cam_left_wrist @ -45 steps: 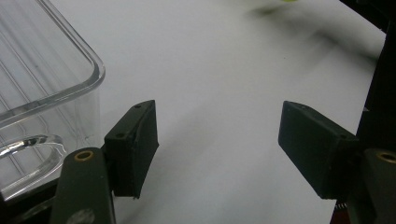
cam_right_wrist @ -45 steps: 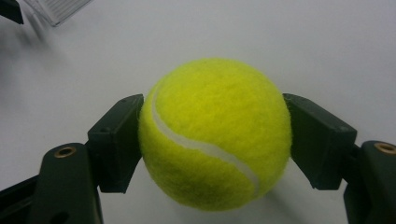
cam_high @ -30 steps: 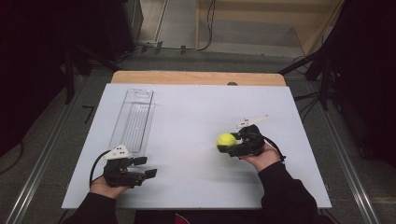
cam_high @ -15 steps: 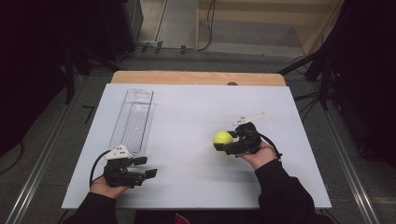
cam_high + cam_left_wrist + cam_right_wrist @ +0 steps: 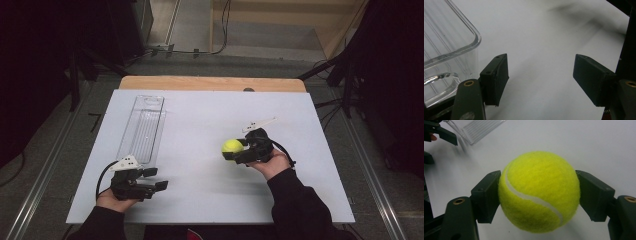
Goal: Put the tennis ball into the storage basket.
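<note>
Compared with the frame one second earlier, the right claw (image 5: 235, 151) with the tennis ball (image 5: 232, 146) sits slightly farther toward the left side and the far edge of the counter (image 5: 200, 115); the shift is small. The left claw (image 5: 156, 179) and the clear plastic tray (image 5: 142, 127) remain in the same positions.

Right claw: the jaws are clamped on the tennis ball (image 5: 537, 191), one jaw against each side at about its widest part. In the right gripper view the ball fills the gap between the jaws, and its white seam curves across the lower front. In the high view the ball is right of the counter's centre, at the left tip of the right claw, with the person's right hand (image 5: 272, 162) behind it. Whether the ball rests on the counter or is lifted just clear of it cannot be determined.

Left claw: the jaws stand wide apart and hold nothing. In the left gripper view (image 5: 540, 80) only bare white counter (image 5: 544, 37) lies between them. The rounded near corner of the tray (image 5: 446, 45) is just beside the left jaw; contact between the two cannot be determined. In the high view the left claw is at the near left of the counter, just below the tray's near end, well apart from the ball.
</note>
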The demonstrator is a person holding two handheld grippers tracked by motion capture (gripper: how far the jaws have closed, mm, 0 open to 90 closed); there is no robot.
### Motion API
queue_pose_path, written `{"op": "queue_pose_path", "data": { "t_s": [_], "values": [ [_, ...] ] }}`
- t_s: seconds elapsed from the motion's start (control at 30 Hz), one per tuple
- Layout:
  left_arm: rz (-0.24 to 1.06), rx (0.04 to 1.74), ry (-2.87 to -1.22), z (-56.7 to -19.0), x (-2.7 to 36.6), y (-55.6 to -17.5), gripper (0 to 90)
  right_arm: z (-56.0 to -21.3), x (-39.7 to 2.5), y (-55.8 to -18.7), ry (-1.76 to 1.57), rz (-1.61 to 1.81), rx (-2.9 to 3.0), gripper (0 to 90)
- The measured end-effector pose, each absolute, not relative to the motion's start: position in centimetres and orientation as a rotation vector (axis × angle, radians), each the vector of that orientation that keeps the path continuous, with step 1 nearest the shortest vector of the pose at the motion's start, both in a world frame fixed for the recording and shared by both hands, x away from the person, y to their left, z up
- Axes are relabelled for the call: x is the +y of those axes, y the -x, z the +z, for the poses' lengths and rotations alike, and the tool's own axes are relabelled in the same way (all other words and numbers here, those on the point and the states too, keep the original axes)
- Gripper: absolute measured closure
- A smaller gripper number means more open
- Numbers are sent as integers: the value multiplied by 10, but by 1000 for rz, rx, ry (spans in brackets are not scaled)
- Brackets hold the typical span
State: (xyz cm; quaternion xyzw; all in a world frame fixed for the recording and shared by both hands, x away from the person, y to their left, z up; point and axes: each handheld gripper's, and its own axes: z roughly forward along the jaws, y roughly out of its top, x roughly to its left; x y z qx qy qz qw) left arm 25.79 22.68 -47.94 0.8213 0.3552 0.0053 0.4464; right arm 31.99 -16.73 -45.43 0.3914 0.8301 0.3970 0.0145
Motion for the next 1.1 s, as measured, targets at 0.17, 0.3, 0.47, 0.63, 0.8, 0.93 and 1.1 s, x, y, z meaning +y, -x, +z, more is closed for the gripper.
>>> {"op": "queue_pose_path", "data": {
  "t_s": [0.17, 0.3, 0.47, 0.63, 0.8, 0.93, 1.1],
  "values": [
    [13, 878, -2036, -480, 227, -258, 292, -453, -163, -322, -1213, 1244, 2593, 237],
    [18, 879, -2036, -479, 227, -258, 293, -451, -158, -324, -1203, 1248, 2603, 237],
    [17, 880, -2036, -479, 227, -258, 293, -450, -152, -326, -1197, 1253, 2611, 237],
    [17, 879, -2036, -480, 227, -258, 293, -448, -147, -328, -1195, 1253, 2618, 237],
    [16, 879, -2035, -480, 227, -258, 293, -446, -140, -331, -1182, 1261, 2629, 237],
    [16, 879, -2034, -480, 227, -258, 292, -445, -137, -332, -1179, 1261, 2634, 237],
    [14, 878, -2033, -480, 227, -258, 292, -445, -129, -335, -1173, 1269, 2648, 237]
  ]
}}
